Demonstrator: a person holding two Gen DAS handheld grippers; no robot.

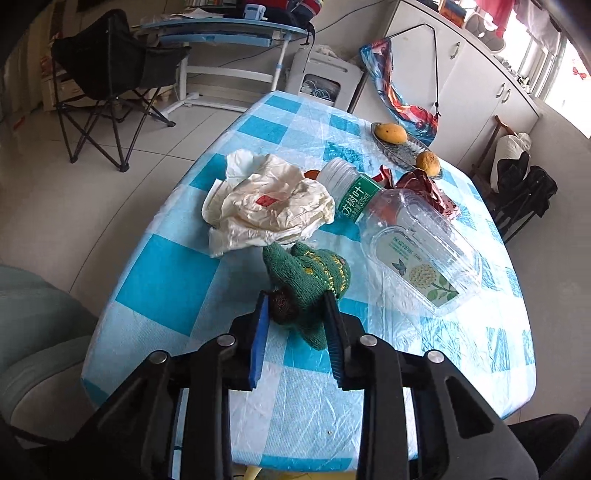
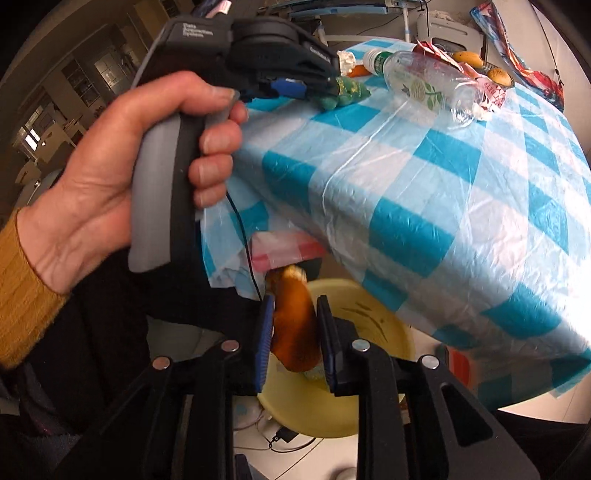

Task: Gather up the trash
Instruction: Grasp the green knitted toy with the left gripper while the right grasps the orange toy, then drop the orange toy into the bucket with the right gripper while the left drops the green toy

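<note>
My right tool (image 2: 293, 328) clamps a blurred, glossy brown peel (image 2: 295, 325) above the round yellow plastic bin (image 2: 369, 406). My left tool (image 1: 295, 314) pinches a green knitted cloth (image 1: 314, 277) on the blue-checked, plastic-covered worktop (image 1: 184, 277), beside a clear crinkled bottle (image 1: 417, 240).

The small plastic bottle (image 1: 351, 192), lying on its side in the middle of the left wrist view, has a green label with white Chinese characters that read "方树叶" and, beside them, "335ml". The larger clear bottle (image 1: 417, 254) right of it carries a pale label with a butterfly and flowers; its print is too small to read. Lettering on the handheld device (image 2: 207, 33) at the upper left of the right wrist view is blurred.
</note>
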